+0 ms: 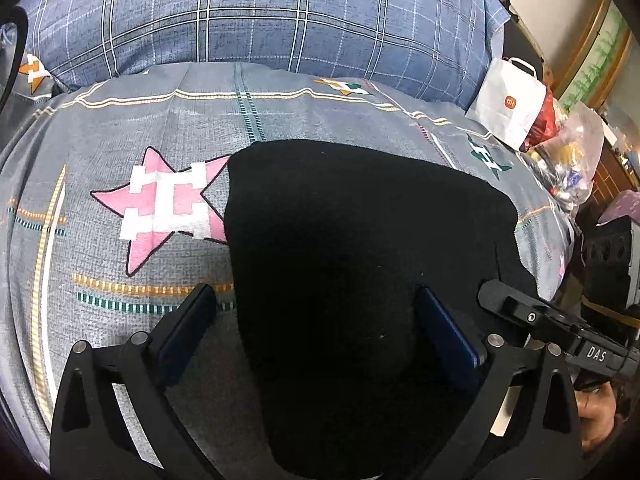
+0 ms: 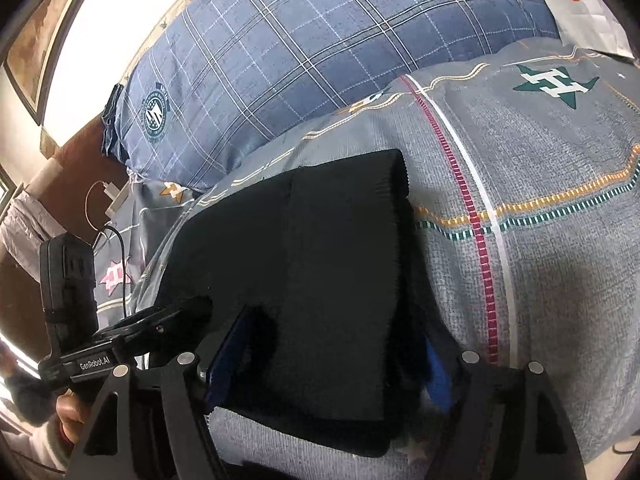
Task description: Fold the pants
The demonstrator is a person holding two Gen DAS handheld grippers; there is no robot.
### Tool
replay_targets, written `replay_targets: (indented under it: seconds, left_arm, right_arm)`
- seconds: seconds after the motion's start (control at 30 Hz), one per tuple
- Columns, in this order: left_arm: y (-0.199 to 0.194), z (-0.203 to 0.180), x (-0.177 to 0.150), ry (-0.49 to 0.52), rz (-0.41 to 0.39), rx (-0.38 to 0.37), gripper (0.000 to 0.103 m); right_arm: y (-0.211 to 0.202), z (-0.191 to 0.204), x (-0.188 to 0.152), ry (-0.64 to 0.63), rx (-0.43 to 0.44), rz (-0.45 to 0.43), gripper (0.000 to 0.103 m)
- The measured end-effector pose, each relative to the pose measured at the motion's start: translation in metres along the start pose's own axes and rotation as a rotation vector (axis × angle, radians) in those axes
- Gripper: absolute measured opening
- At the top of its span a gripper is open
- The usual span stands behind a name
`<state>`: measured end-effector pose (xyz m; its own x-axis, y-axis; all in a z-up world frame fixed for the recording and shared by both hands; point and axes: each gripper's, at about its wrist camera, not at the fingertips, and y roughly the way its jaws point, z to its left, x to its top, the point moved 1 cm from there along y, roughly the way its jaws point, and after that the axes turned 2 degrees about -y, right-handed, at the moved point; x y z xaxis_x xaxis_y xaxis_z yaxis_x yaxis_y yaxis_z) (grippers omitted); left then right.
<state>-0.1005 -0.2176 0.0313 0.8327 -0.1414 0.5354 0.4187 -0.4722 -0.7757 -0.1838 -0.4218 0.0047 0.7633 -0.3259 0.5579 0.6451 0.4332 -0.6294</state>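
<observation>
Lying folded into a thick black block on the grey patterned bedspread [image 1: 120, 128], the pants [image 1: 360, 248] fill the middle of the left wrist view, their far edge near a pink star print [image 1: 168, 204] at about 10 o'clock from them. The left gripper [image 1: 320, 328] has its two blue-padded fingers spread wide, one on each side of the fabric's near end, with the cloth lying between them but not squeezed. In the right wrist view the pants [image 2: 312, 280] show stacked layers with a ribbed edge at 1 o'clock; the right gripper [image 2: 328, 356] also stands spread, its fingers flanking the near part of the bundle, though whether the pads touch the fabric I cannot tell. A blue plaid pillow [image 2: 320, 52] rests at 12 o'clock beyond the pants. A white paper bag [image 1: 508, 100] sits at 2 o'clock at the bed's edge in the left view.
</observation>
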Motion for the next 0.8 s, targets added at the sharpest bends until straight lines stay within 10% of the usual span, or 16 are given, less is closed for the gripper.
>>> replay_targets:
  seconds: [0.3, 0.8]
  left_arm:
    - [-0.017, -0.008, -0.003, 0.047, -0.031, 0.004, 0.080]
    - [-0.072, 0.024, 0.045, 0.002, -0.135, 0.035, 0.074]
  right_arm:
    - [-0.008, 0.023, 0.000, -0.063, -0.028, -0.014, 0.050]
    - [-0.007, 0.096, 0.054, -0.229, 0.029, -0.054, 0.046]
